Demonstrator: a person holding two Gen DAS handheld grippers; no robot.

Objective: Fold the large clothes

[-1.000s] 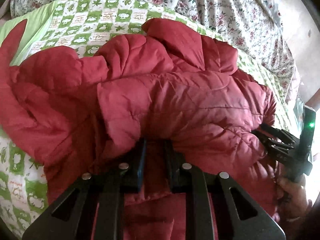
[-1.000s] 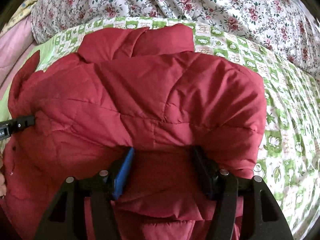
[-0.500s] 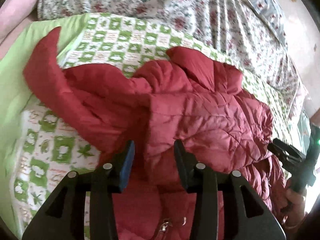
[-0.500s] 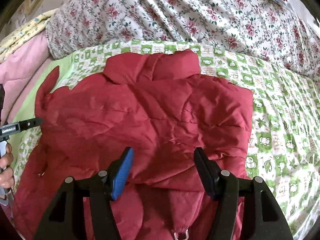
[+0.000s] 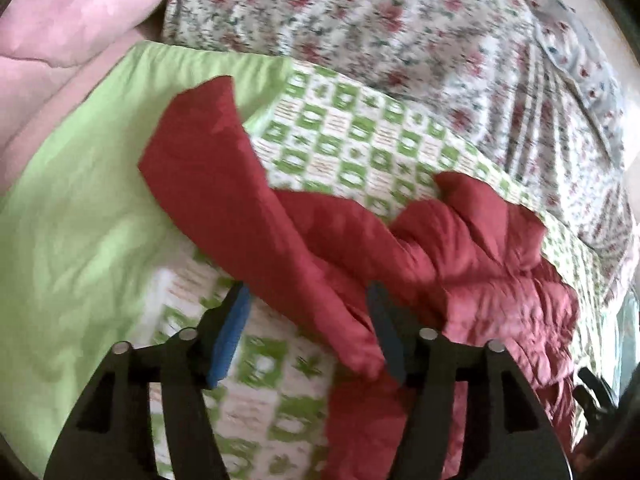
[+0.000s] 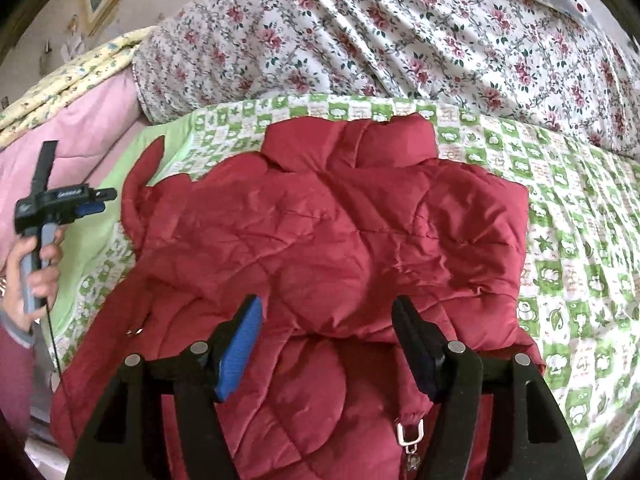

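Note:
A dark red quilted jacket [image 6: 340, 240] lies folded on the bed, its collar [image 6: 360, 144] at the far side. One sleeve [image 5: 208, 152] sticks out to the far left. My left gripper [image 5: 308, 320] hovers over that sleeve's base with its jaws opening. Fabric lies below the jaws, but the pads do not press it. From the right wrist view the left gripper [image 6: 100, 200] shows at the jacket's left edge, held by a hand [image 6: 36, 276]. My right gripper [image 6: 326, 312] hangs above the jacket's near hem, its jaws opening and holding nothing.
The jacket rests on a green-and-white checked quilt [image 6: 560, 200] with a plain green border [image 5: 80, 200]. A bunched floral duvet [image 6: 400, 40] rises behind it and a pink blanket [image 6: 80, 128] lies at the left. A metal zip pull [image 6: 408, 436] hangs at the near hem.
My left gripper let go of the jacket's fold, opened, and drew away to the left and up. My right gripper rose and pulled back with slightly wider jaws. The jacket stays folded.

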